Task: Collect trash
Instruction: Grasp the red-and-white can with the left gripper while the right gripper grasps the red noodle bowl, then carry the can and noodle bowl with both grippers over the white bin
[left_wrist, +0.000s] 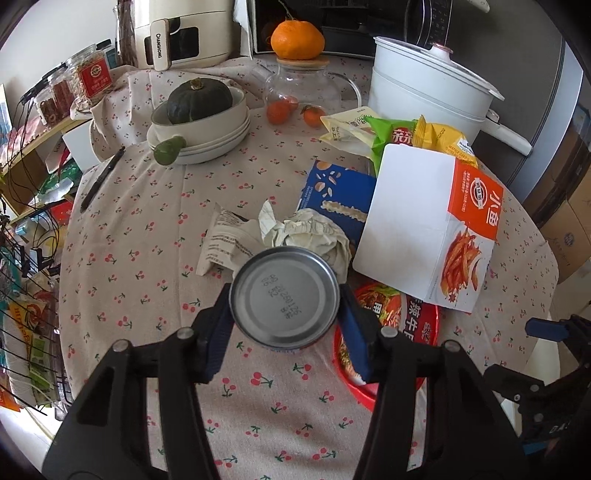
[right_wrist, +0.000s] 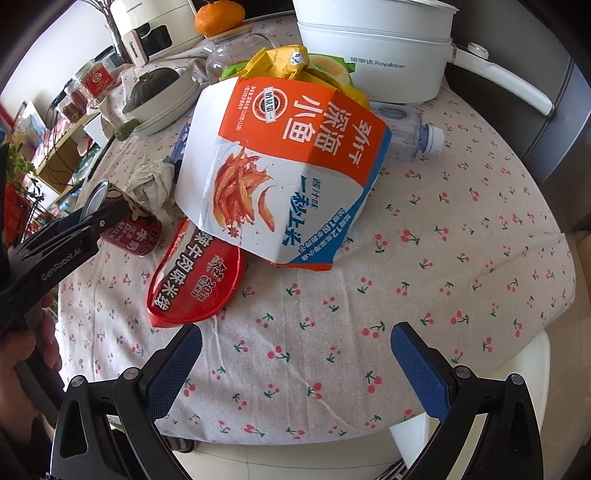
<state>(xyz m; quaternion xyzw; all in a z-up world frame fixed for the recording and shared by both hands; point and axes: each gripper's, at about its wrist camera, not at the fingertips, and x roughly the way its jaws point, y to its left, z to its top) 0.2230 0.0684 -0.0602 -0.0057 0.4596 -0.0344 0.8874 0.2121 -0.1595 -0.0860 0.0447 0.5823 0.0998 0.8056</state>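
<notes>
Left tool (left_wrist: 284, 317) clamped on can (left_wrist: 284, 297) — right tool (right_wrist: 295, 363) wide open, empty.

The right gripper (right_wrist: 295, 356) hangs spread wide over the near edge of the cherry-print tablecloth (right_wrist: 424, 240), nothing between its blue pads. Straight ahead a white-and-orange snack box (right_wrist: 280, 162) leans over a red noodle lid (right_wrist: 195, 277). Far left, the left gripper (right_wrist: 94, 216) clamps a red milk can (right_wrist: 131, 232).
</notes>
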